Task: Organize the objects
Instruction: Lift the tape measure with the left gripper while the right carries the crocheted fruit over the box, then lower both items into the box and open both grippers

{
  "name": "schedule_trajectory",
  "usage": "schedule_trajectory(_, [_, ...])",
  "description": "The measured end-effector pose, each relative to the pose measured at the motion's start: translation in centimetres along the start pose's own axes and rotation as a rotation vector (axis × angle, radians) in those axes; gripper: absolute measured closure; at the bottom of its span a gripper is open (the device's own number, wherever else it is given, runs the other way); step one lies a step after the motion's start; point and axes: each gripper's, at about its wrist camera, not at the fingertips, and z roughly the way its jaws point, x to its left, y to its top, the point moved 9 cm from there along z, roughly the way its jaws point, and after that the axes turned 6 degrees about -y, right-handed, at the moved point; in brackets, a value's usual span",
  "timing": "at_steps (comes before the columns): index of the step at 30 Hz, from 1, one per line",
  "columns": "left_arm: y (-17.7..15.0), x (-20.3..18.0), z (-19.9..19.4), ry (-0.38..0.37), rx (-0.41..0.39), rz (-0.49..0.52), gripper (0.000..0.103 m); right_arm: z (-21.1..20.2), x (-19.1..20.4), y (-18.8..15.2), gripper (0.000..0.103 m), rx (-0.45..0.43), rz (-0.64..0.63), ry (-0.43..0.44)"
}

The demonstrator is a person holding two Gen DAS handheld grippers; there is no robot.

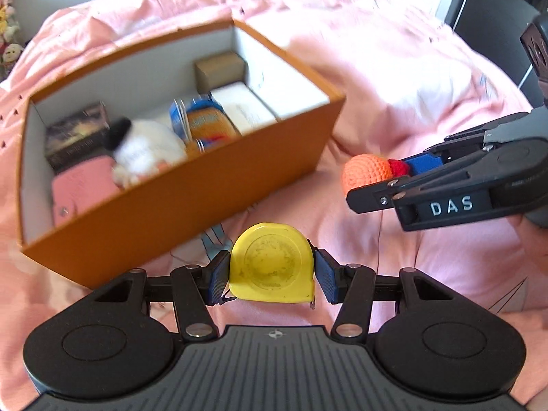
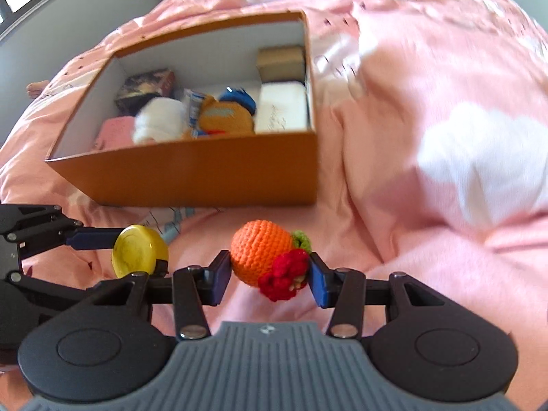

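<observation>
Item one: yellow tape measure (image 1: 272,263), clamped flat-sided in our left tool (image 1: 272,274) above the pink bed cover (image 1: 394,78). We judge it rigid, smooth and fairly dense; its hard case could slip, so the flat faces suit the pads best.

Item two: crocheted orange toy (image 2: 262,253), clamped in our right tool (image 2: 269,272). Soft, light, squashable; we grip its round body.

Destination: orange box (image 2: 205,178), open and partly filled, just beyond both.

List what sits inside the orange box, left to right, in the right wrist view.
Inside the orange box: pink item → white plush → orange and blue pouch → white flat box. The dark box and the brown box sit further back, so they are left out.
</observation>
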Motion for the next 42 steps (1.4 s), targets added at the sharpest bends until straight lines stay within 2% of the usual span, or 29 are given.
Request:
schedule_trajectory(7, [3.6, 1.4, -3.4, 0.005, -0.096, -0.027, 0.042, -4.1, 2.2, 4.6, 0.054, -0.129, -0.120, 0.061])
schedule_trajectory(11, [6.3, 3.7, -5.1, -0.005, -0.152, -0.073, 0.042, -5.9, 3.4, 7.8, 0.054, -0.182, -0.165, 0.112])
schedule_trajectory(14, [8.6, 5.7, -6.0, 0.016, -0.185, -0.091, 0.042, -6.3, 4.0, 10.3, 0.054, -0.201, -0.173, 0.156])
schedule_trajectory(19, [12.5, 9.2, -4.3, 0.012, -0.173, -0.117, 0.042, -4.8, 4.8, 14.4, 0.054, -0.225, -0.245, 0.149])
schedule_trajectory(24, [15.2, 12.5, 0.2, 0.014, -0.096, -0.140, 0.042, 0.1, 5.9, 17.4, 0.054, -0.196, -0.406, 0.130])
schedule_trajectory(31, [16.2, 13.9, 5.8, 0.043, 0.034, 0.023, 0.042, 7.6, 7.2, 19.6, 0.054, -0.143, -0.641, 0.093])
schedule_trajectory(37, [15.5, 13.6, 7.7, 0.036, 0.120, 0.295, 0.042, 11.2, 7.7, 19.4, 0.054, -0.119, -0.811, 0.086])
schedule_trajectory(42, [14.2, 13.3, 9.6, 0.055, 0.230, 0.479, 0.042, 12.4, 8.3, 19.6, 0.054, -0.106, -0.887, 0.131])
